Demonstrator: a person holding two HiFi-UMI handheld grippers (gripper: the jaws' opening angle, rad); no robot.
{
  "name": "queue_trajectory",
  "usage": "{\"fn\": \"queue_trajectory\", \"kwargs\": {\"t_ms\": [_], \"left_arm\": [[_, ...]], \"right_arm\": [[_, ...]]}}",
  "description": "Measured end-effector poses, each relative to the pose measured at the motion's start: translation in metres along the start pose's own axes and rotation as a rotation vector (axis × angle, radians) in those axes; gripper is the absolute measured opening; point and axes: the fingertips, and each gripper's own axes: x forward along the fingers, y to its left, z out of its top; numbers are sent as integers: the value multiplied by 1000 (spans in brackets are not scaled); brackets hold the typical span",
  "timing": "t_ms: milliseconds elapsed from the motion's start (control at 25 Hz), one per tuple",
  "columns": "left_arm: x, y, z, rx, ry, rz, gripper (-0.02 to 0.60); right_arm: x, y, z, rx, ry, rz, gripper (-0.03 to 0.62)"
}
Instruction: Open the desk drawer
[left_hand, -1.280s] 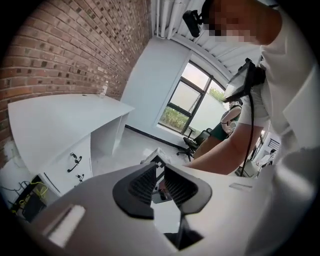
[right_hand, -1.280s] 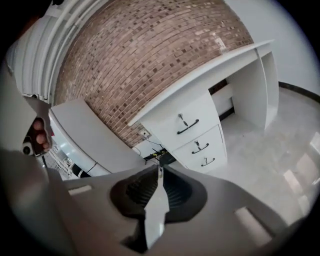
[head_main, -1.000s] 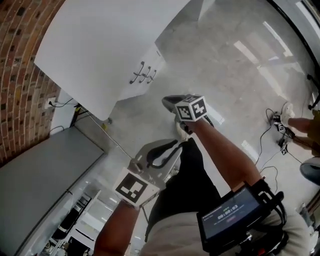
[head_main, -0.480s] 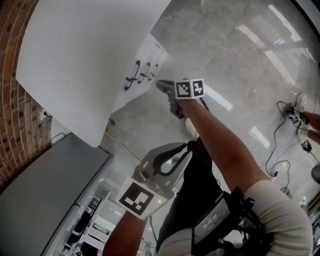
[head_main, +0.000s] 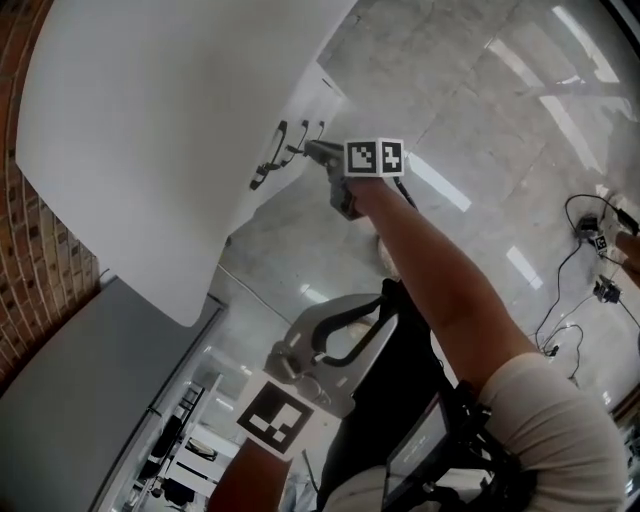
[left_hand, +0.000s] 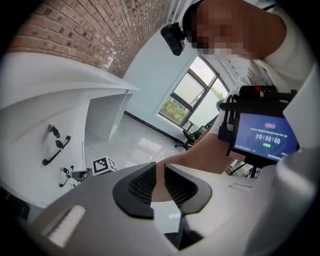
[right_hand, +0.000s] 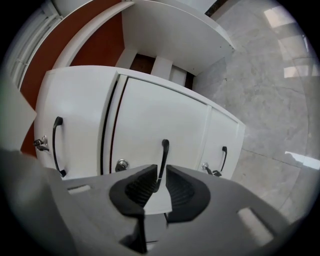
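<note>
right tool (right_hand: 160, 176), jaws slightly apart, straddles the middle handle (right_hand: 164, 154); i reckon clamping and pulling the shut drawer (right_hand: 160, 117) remain.

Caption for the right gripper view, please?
Right gripper, jaws slightly apart, straddles the black handle of the middle drawer.

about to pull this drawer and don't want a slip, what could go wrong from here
1. The right gripper has the thin middle handle between its jaws, but they do not look clamped on it yet. Pulling now could slip off.
2. A lock sits beside that handle. If it is engaged, a hard pull may strain the grip.
</note>
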Motion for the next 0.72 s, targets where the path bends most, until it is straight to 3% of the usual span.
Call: {"fn": "queue_trajectory", "kwargs": {"t_ms": [440, 720], "left_arm": [[0, 19, -8, -47, 5, 12, 54], [4, 22, -14, -51, 5, 6, 54]], "right_arm": [[29, 1, 9, 72, -23, 101, 60], [28, -2, 3, 147, -47, 109, 20]]}}
